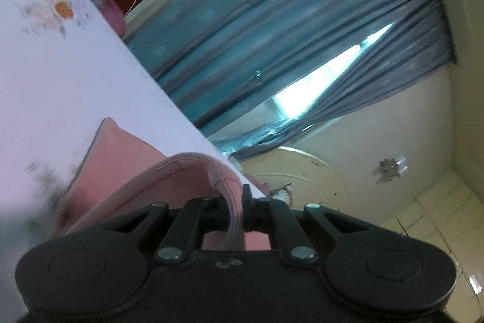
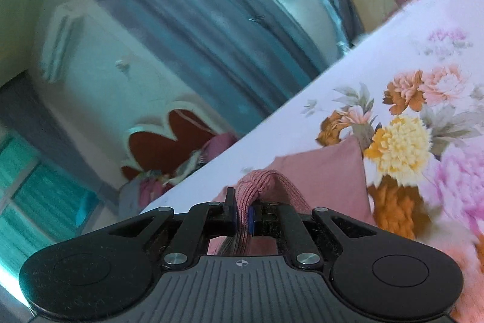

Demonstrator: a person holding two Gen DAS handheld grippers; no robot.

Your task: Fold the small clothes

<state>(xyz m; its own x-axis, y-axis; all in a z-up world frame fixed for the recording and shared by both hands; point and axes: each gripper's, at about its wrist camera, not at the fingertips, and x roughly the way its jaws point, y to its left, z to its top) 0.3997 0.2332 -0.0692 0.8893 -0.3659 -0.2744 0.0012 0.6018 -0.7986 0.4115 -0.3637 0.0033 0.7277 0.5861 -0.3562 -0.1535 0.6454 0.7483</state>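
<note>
A small pink garment [image 1: 121, 162] with a ribbed band lies partly on the floral bedsheet [image 1: 60, 65]. My left gripper [image 1: 237, 212] is shut on the ribbed band [image 1: 193, 162], which arches up out of the jaws. In the right wrist view the same pink garment [image 2: 326, 171] lies on the sheet [image 2: 393, 65], and my right gripper [image 2: 242, 217] is shut on its ribbed band [image 2: 260, 180]. Both views are tilted and blurred. The rest of the garment is hidden behind the grippers.
The bed edge [image 1: 169, 87] runs diagonally. Beyond it hang grey-blue curtains [image 1: 302, 20] with a bright window gap [image 1: 326, 74]. A red and cream headboard [image 2: 169, 141] and pink bedding [image 2: 217, 144] sit at the far end. Tiled floor [image 1: 438, 217] shows at right.
</note>
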